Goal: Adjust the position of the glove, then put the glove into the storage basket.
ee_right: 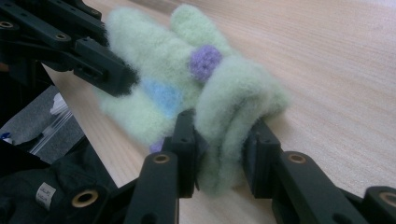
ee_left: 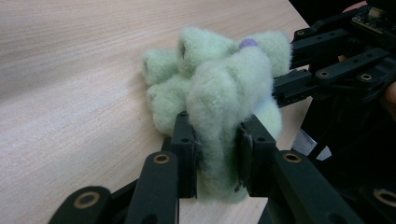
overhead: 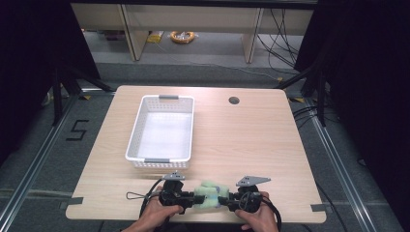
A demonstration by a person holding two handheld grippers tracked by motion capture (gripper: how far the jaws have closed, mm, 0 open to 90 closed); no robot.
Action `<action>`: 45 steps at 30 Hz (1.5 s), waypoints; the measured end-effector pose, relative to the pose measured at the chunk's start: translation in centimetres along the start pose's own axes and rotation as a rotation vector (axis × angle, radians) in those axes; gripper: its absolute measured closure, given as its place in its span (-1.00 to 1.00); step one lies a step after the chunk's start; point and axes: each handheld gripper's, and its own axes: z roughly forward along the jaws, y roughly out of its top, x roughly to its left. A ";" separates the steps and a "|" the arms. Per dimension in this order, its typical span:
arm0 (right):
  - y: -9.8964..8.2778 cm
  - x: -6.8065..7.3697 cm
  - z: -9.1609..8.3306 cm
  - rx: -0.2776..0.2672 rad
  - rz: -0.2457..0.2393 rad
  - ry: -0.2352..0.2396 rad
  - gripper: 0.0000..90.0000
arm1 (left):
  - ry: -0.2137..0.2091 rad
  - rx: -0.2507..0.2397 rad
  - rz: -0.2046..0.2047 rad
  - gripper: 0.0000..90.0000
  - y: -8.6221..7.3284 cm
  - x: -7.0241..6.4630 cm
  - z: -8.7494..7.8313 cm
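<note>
From above, the fluffy green cloth [overhead: 209, 195] sits bunched at the near edge of the table [overhead: 251, 140], midway along it, pinched from both sides: the left gripper [overhead: 192, 197] and the right gripper [overhead: 223, 199] point at each other, level with the tabletop, each in a hand coming in from the near edge. The white basket [overhead: 161, 132] stands well apart, toward the far left corner. So close to the edge, the cloth could drop off if one grip slips.

In the left gripper view, its jaws squeeze a thick fold of the cloth [ee_left: 219, 93], with the right gripper [ee_left: 285, 88] biting in from the far side. The pile is soft, so a pull apart may tug fibres free instead of spreading it.

In the right gripper view, its jaws clamp another fold [ee_right: 224, 107]; a purple dot [ee_right: 204, 62] shows, and the left gripper [ee_right: 126, 79] presses in opposite.
</note>
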 end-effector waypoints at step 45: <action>5.5 3.4 -1.3 -0.083 -0.062 0.089 0.59 | 0.032 -0.063 0.091 0.60 3.9 -1.2 -6.6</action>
